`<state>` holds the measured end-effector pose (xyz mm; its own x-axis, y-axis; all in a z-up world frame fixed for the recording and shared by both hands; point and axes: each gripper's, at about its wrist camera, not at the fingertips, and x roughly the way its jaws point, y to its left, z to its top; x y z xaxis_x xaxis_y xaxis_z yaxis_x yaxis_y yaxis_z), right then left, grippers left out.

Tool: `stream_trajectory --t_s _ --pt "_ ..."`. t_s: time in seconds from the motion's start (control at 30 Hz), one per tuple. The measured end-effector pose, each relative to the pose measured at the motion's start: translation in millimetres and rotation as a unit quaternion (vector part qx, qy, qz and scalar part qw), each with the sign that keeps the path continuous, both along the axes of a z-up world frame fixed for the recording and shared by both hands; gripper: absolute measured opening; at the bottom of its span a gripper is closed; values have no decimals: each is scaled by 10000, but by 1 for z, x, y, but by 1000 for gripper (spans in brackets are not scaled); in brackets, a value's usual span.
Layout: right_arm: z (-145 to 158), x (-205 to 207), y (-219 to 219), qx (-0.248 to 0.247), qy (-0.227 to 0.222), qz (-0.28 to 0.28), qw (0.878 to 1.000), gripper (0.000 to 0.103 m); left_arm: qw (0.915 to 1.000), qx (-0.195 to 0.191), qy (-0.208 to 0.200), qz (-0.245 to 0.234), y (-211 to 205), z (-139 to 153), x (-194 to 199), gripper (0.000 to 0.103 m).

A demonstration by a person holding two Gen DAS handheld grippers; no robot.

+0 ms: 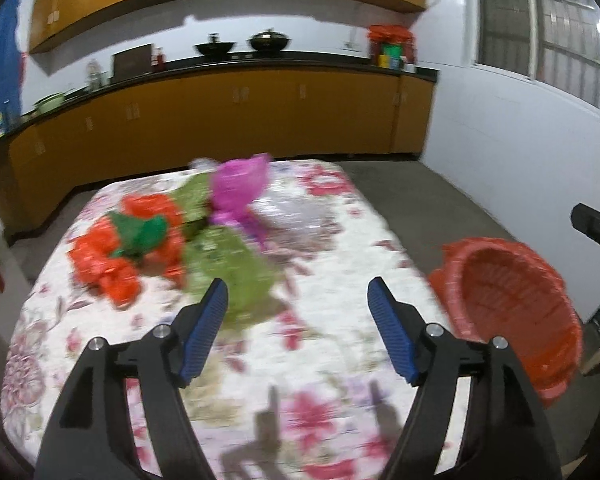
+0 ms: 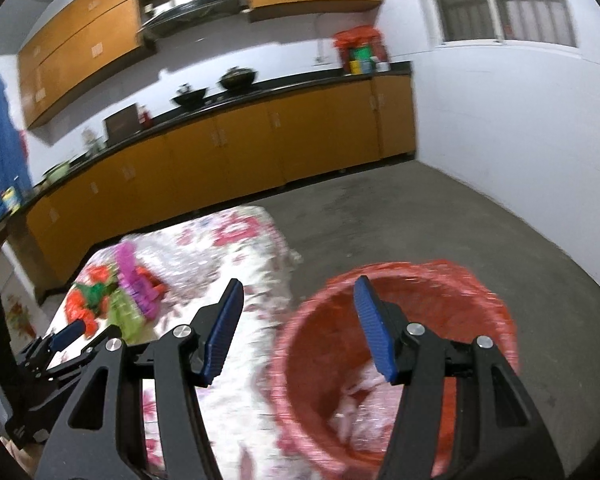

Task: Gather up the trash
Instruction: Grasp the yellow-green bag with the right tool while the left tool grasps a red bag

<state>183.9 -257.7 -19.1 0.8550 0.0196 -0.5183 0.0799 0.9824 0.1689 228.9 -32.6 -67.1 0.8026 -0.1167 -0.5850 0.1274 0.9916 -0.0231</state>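
Note:
A heap of crumpled plastic bags lies on the flowered tablecloth (image 1: pixel 340 248): an orange bag (image 1: pixel 100 264), a dark green bag (image 1: pixel 140 234), a light green bag (image 1: pixel 228 268) and a pink bag (image 1: pixel 240 188). My left gripper (image 1: pixel 298 298) hovers over the table just short of the light green bag, open, with nothing between its blue pads. A red basket (image 2: pixel 396 340) stands beside the table's right edge with clear crumpled wrapping (image 2: pixel 360 412) at its bottom. My right gripper (image 2: pixel 298 294) is open and empty above the basket's near rim. The left gripper (image 2: pixel 66 334) shows at the left in the right wrist view.
Orange kitchen cabinets (image 1: pixel 220 116) with a black counter run along the far wall, with woks (image 1: pixel 268 42) on top. Grey concrete floor (image 2: pixel 420 220) spreads to the right of the table up to a white wall (image 1: pixel 520 152). The red basket (image 1: pixel 512 312) sits off the table's right side.

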Motion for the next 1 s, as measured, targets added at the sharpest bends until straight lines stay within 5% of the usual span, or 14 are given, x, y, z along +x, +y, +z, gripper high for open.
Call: stream_trajectory --t_s 0.47,0.9,0.97,1.0 --pt "-24 75 157 -176 283 1663 9855 44 9861 142 -16 1658 152 -12 0 72" --pt "-90 137 239 -600 1033 1977 9730 40 9772 -62 112 2120 221 -24 14 72" --pt "-100 141 244 -748 1162 1996 9701 32 9768 -125 169 2129 225 -28 20 72" --pt "-104 143 245 -793 1231 2032 9681 15 9769 -176 194 2121 226 -30 23 72"
